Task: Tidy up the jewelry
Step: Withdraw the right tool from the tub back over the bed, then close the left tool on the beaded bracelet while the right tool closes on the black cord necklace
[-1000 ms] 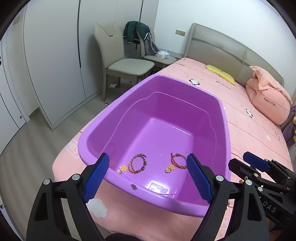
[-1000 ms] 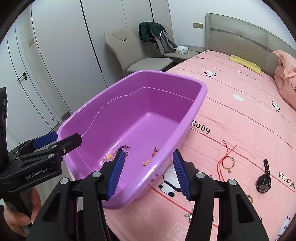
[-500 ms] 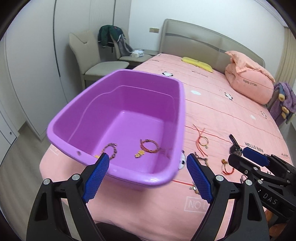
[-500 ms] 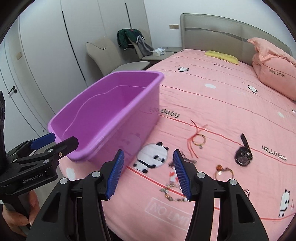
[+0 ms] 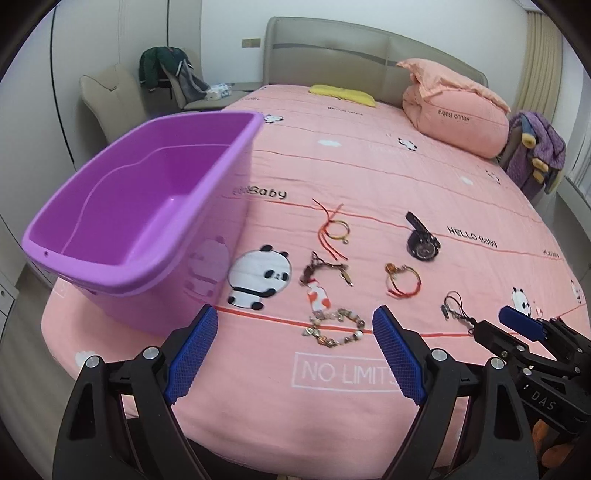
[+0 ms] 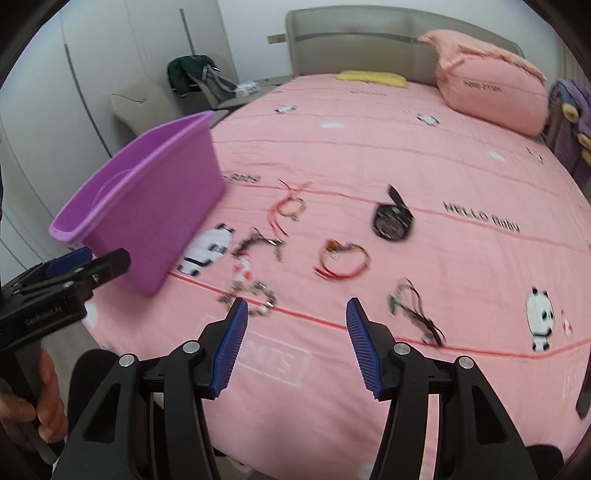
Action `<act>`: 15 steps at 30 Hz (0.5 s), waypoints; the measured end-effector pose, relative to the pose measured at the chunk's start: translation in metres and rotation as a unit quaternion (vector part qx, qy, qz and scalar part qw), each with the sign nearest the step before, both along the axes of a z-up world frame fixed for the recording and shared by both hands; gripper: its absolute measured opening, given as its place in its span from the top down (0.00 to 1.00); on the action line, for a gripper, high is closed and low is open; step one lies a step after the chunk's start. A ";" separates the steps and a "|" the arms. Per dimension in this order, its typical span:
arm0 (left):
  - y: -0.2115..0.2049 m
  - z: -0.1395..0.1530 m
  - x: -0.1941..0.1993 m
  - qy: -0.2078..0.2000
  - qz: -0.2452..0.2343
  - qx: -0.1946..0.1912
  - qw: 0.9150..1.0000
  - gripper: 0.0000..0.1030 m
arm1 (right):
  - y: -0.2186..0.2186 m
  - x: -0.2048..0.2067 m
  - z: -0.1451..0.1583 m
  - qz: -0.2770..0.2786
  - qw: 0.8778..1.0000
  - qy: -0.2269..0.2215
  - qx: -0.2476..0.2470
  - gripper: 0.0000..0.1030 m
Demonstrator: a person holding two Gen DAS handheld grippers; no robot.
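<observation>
Bead bracelet (image 5: 334, 328) lies dead ahead betw. left gripper (image 5: 295, 345) jaws, long axis crosswise; both grippers gape empty, left nearer.

Bedroom. Bed (image 5: 369, 166) with pink panda-print cover and grey-beige padded headboard (image 5: 369, 48); pink pillow (image 5: 454, 114) and yellow cushion (image 5: 341, 94) at its head. Two beige chairs (image 5: 107, 99) beside it, one draped with a dark green jacket (image 5: 157, 70). White wall (image 5: 229, 26); white wardrobe doors (image 6: 92, 74); beige curtain (image 5: 539, 55); purple garment (image 5: 535, 147) at right.
</observation>
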State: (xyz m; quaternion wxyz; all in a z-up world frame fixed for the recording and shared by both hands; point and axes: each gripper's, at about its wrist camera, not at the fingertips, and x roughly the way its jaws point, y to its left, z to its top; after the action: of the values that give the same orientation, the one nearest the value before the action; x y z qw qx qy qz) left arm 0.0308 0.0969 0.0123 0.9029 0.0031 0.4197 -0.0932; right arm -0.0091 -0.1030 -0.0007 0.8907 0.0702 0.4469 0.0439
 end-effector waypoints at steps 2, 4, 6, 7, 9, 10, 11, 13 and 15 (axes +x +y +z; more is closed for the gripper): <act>-0.010 -0.011 -0.004 0.003 -0.006 0.007 1.000 0.17 | -0.017 -0.010 -0.007 -0.018 1.000 0.006 0.006 0.48; -0.018 -0.021 -0.006 0.011 -0.008 0.012 1.000 0.17 | -0.033 -0.021 -0.012 -0.030 0.999 0.007 0.007 0.48; -0.026 -0.032 -0.007 0.024 -0.010 0.008 1.000 0.17 | -0.044 -0.030 -0.017 -0.039 0.999 0.008 0.003 0.48; -0.028 -0.036 -0.008 0.028 -0.010 0.007 1.000 0.17 | -0.051 -0.034 -0.020 -0.044 0.999 0.009 0.001 0.48; -0.033 -0.043 -0.008 0.035 -0.010 0.005 0.999 0.17 | -0.060 -0.040 -0.025 -0.052 0.999 0.009 -0.002 0.48; -0.036 -0.046 -0.009 0.038 -0.010 0.005 0.999 0.17 | -0.064 -0.041 -0.027 -0.057 0.998 0.009 -0.003 0.48; -0.038 -0.048 -0.009 0.040 -0.010 0.004 0.999 0.17 | -0.069 -0.042 -0.030 -0.062 0.998 0.010 -0.004 0.48; -0.044 -0.053 -0.009 0.043 -0.013 0.005 0.999 0.17 | -0.078 -0.042 -0.036 -0.072 0.997 0.013 -0.001 0.48; -0.048 -0.056 -0.009 0.043 -0.016 0.009 0.999 0.17 | -0.084 -0.040 -0.040 -0.076 0.997 0.014 0.003 0.48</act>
State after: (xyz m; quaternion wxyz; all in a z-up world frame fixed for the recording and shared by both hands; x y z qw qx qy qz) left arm 0.0219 0.0487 -0.0437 0.8824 0.0141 0.4587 -0.1041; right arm -0.0492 -0.1872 -0.0409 0.8850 0.1070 0.4524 -0.0239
